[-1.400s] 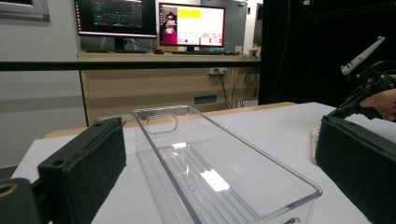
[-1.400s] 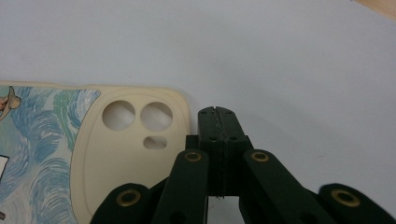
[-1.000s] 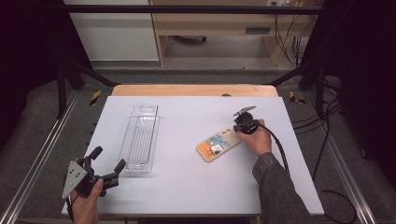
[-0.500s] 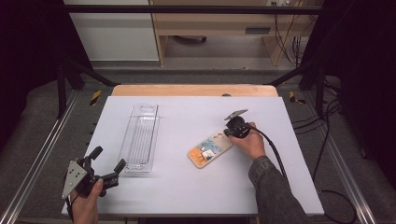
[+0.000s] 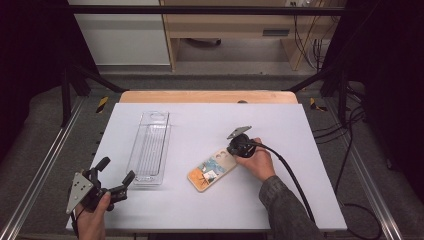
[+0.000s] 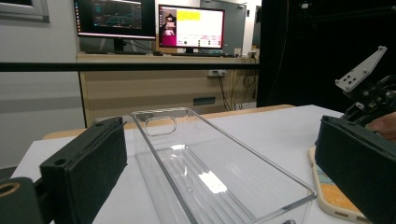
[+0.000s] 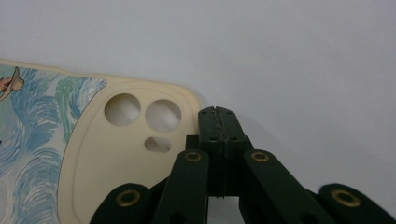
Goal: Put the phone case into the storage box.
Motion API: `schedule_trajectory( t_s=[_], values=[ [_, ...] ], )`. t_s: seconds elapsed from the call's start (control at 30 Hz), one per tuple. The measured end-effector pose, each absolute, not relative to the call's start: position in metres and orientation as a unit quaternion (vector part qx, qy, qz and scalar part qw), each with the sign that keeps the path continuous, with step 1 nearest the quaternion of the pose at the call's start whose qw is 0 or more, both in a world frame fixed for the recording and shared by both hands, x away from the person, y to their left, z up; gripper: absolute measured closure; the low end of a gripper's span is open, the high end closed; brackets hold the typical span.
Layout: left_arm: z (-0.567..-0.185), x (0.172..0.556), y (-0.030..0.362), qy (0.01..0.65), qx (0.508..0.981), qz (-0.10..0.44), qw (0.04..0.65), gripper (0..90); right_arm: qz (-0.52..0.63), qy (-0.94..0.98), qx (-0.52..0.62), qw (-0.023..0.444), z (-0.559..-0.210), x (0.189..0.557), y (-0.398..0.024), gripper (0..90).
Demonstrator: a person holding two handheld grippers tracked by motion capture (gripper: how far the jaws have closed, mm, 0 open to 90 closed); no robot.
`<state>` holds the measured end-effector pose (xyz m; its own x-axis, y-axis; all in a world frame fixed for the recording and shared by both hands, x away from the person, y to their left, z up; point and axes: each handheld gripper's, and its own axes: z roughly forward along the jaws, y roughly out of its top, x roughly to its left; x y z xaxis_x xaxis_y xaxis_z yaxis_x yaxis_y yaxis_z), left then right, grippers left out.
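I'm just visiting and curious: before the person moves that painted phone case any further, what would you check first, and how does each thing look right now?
1. Right gripper jaws closed: ok, pressed together with nothing between them.
2. Its tip against the painted phone case: ok, it sits at the case's camera-hole corner.
3. Case lying flat on the white table: ok.
4. Free table between the painted case and the clear case: ok, bare surface.
5. Left gripper out of the way: ok, open, near the table's front edge beside the clear case.
6. Cable snagging: cannot tell.
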<state>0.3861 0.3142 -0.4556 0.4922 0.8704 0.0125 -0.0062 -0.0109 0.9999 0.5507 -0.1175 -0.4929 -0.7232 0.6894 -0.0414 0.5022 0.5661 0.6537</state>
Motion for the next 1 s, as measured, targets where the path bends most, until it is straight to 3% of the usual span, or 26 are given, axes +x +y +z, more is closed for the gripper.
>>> schedule_trajectory(
  t_s=[1.0],
  values=[
    [-0.454,0.386,0.316,0.358,0.609,0.362,0.608,1.8,0.341,0.882,0.304,0.118,-0.492,0.52,-0.089,90.0]
  ],
)
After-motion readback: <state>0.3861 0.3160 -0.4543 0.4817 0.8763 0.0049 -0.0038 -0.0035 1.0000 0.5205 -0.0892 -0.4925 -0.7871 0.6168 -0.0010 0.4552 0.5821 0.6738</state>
